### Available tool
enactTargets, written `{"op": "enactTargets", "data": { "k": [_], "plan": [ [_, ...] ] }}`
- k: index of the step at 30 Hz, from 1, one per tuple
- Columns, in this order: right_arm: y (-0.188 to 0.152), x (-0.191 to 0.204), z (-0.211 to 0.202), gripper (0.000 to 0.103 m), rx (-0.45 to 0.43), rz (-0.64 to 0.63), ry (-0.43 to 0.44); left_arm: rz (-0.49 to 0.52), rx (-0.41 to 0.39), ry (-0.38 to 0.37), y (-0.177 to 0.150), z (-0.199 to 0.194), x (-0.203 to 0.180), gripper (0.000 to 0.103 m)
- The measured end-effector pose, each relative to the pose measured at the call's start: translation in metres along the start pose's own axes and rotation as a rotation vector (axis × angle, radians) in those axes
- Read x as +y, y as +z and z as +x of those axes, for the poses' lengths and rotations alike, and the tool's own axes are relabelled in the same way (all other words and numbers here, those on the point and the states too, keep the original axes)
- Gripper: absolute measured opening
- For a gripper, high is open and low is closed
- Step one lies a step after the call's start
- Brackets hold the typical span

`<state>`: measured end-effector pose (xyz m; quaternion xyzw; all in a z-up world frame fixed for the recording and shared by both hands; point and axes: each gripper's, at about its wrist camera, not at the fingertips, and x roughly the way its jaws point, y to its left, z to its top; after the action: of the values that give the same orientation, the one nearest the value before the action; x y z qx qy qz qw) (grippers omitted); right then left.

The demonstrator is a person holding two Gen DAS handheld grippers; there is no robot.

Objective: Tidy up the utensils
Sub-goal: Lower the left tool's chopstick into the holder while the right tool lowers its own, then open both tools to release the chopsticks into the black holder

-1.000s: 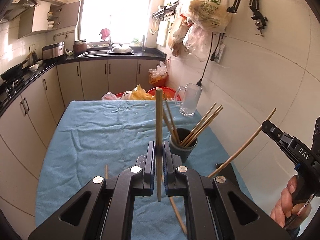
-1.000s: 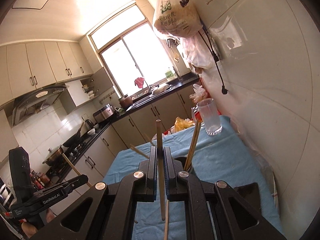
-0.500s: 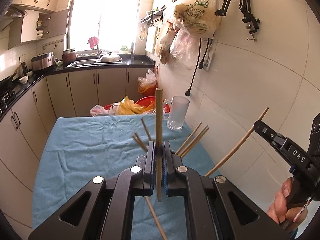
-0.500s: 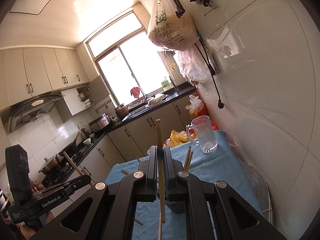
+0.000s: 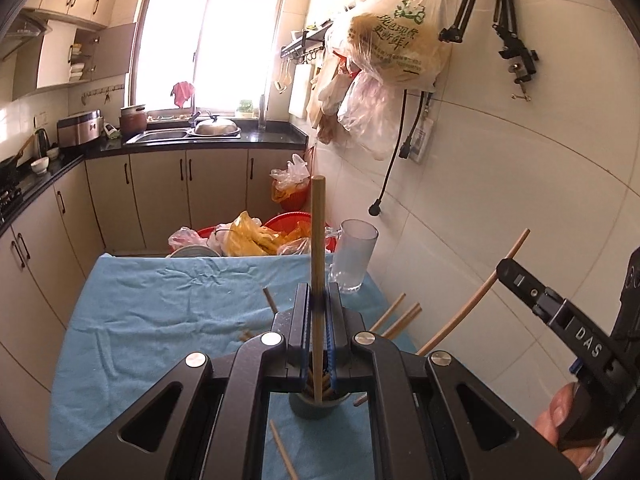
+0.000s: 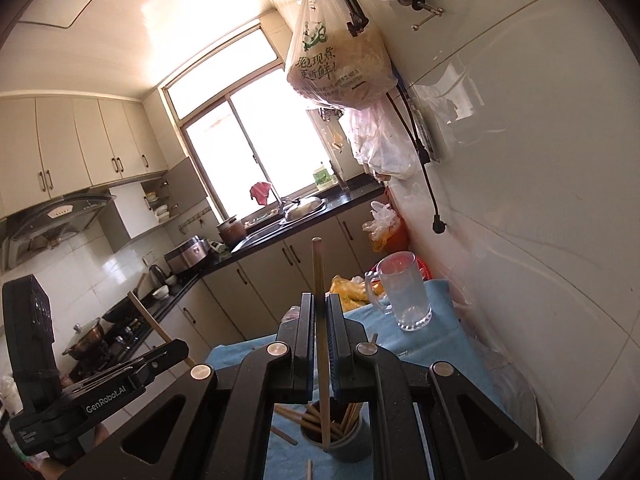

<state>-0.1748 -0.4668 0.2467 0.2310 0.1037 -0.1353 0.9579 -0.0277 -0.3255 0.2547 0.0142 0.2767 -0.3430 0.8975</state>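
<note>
My left gripper is shut on a wooden chopstick held upright, its lower tip just over the grey utensil cup. My right gripper is shut on another upright chopstick; its lower tip hangs over the same cup, which holds several chopsticks. The right gripper also shows at the right of the left wrist view with its chopstick. The left gripper shows at the lower left of the right wrist view.
The table has a blue cloth. A loose chopstick lies on it near the cup. A clear glass mug stands at the far right edge by the tiled wall. Red basins with plastic bags sit behind the table.
Both grippers moved forward over the cup; it now sits right under the jaws, with both chopstick tips above its mouth. Both views tilted upward.
</note>
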Motion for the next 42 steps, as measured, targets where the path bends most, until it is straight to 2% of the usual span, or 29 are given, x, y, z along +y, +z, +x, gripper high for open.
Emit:
{"op": "enactTargets", "data": {
  "k": [4, 12, 21, 22, 24, 25, 26, 29, 30, 32, 34, 36, 38, 39, 40, 41, 42],
  "plan": [
    [-0.002, 0.004, 0.017, 0.007, -0.002, -0.028, -0.022, -0.02, 0.005, 0.004, -0.003, 0.021, 0.004, 0.006],
    [-0.024, -0.001, 0.047, 0.007, 0.071, -0.052, -0.048, -0.031, 0.075, -0.008, -0.029, 0.052, 0.015, 0.006],
    [-0.047, -0.01, 0.064, 0.007, 0.152, -0.048, -0.061, -0.053, 0.112, -0.004, -0.043, 0.063, 0.026, 0.007],
    [-0.048, -0.011, 0.064, 0.007, 0.155, -0.045, -0.059, -0.054, 0.114, -0.004, -0.044, 0.062, 0.027, 0.009],
    [-0.048, -0.012, 0.063, 0.008, 0.157, -0.042, -0.059, -0.057, 0.112, 0.0, -0.044, 0.061, 0.029, 0.021],
    [-0.048, -0.013, 0.062, 0.008, 0.156, -0.041, -0.058, -0.058, 0.107, 0.004, -0.044, 0.06, 0.029, 0.03],
    [-0.048, -0.013, 0.061, 0.008, 0.154, -0.041, -0.06, -0.06, 0.098, 0.009, -0.044, 0.058, 0.03, 0.034],
    [-0.047, -0.014, 0.055, 0.009, 0.146, -0.04, -0.063, -0.062, 0.087, 0.005, -0.043, 0.051, 0.029, 0.035],
    [-0.046, -0.015, 0.052, 0.012, 0.14, -0.037, -0.065, -0.066, 0.081, 0.006, -0.042, 0.048, 0.03, 0.035],
    [-0.046, -0.014, 0.044, 0.019, 0.131, -0.033, -0.071, -0.073, 0.066, 0.009, -0.041, 0.041, 0.031, 0.045],
    [-0.045, -0.016, 0.037, 0.029, 0.12, -0.025, -0.075, -0.083, 0.041, 0.019, -0.042, 0.031, 0.033, 0.051],
    [-0.046, -0.015, 0.029, 0.035, 0.109, -0.025, -0.08, -0.083, 0.023, 0.031, -0.042, 0.022, 0.033, 0.054],
    [-0.047, -0.015, 0.023, 0.045, 0.105, -0.028, -0.092, -0.085, 0.0, 0.051, -0.045, 0.012, 0.034, 0.062],
    [-0.048, -0.015, 0.02, 0.054, 0.102, -0.029, -0.098, -0.089, -0.017, 0.066, -0.047, 0.006, 0.035, 0.065],
    [-0.05, -0.015, 0.017, 0.062, 0.099, -0.033, -0.105, -0.091, -0.03, 0.08, -0.049, 0.001, 0.037, 0.073],
    [-0.053, -0.014, 0.014, 0.066, 0.095, -0.038, -0.113, -0.093, -0.047, 0.094, -0.052, -0.005, 0.038, 0.079],
    [-0.055, -0.013, 0.012, 0.073, 0.092, -0.043, -0.124, -0.097, -0.063, 0.103, -0.056, -0.01, 0.039, 0.081]
  ]
}}
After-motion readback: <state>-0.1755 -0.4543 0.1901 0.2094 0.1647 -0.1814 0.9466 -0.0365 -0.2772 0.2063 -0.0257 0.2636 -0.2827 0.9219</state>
